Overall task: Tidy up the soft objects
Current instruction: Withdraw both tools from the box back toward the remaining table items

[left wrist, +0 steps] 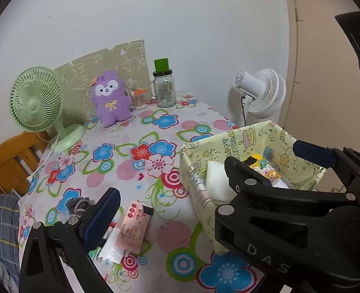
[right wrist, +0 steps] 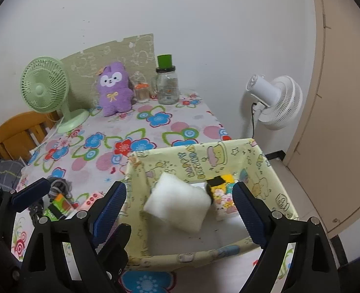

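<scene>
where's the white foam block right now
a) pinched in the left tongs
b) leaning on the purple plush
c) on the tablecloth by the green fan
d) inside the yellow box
d: the white foam block lies tilted inside the yellow box, in front of the open right tongs, whose pads do not touch it.

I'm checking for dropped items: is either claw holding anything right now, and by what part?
Nothing is held. The right claw is open above the box, the white pad lying free inside; the left claw is open and empty.
</scene>
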### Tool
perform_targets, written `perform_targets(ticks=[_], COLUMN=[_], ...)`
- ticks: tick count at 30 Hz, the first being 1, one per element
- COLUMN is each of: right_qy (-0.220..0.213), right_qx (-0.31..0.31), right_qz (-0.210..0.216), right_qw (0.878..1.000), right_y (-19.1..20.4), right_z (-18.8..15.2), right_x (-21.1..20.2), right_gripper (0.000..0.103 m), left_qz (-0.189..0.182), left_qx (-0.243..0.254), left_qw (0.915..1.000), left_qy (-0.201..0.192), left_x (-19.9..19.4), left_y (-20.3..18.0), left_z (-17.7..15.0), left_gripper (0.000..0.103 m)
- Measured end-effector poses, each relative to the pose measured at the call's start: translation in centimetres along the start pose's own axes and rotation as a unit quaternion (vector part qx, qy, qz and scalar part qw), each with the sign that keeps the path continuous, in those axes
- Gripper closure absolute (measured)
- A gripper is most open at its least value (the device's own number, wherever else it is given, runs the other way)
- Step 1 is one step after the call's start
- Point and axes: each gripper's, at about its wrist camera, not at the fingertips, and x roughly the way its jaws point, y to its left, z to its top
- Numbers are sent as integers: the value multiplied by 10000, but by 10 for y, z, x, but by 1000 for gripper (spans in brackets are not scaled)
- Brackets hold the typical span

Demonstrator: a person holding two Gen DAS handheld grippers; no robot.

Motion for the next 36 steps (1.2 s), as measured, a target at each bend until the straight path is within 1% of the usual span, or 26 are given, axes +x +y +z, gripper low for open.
perform_targets(ticks=[18, 25, 36], right_qy=[-212, -453, -495], right_qx=[-154, -292, -378], right_qz=[146, 104, 317], right_qw=[9996, 9985, 9976], right_y=[35, 49, 73], right_z=[-9, -13, -22], right_x=[-14, -20, -18], right_gripper=[7, 5, 2], left_qz=[180, 231, 359], left_qx=[-143, -205, -351], left_qw=[9997, 9994, 9986], left_qy=[-95, -148, -156], left_x=[-20, -25, -31], left_y=[30, 39, 61], left_z=[-17, -24, -39], left_gripper=[0, 0, 0])
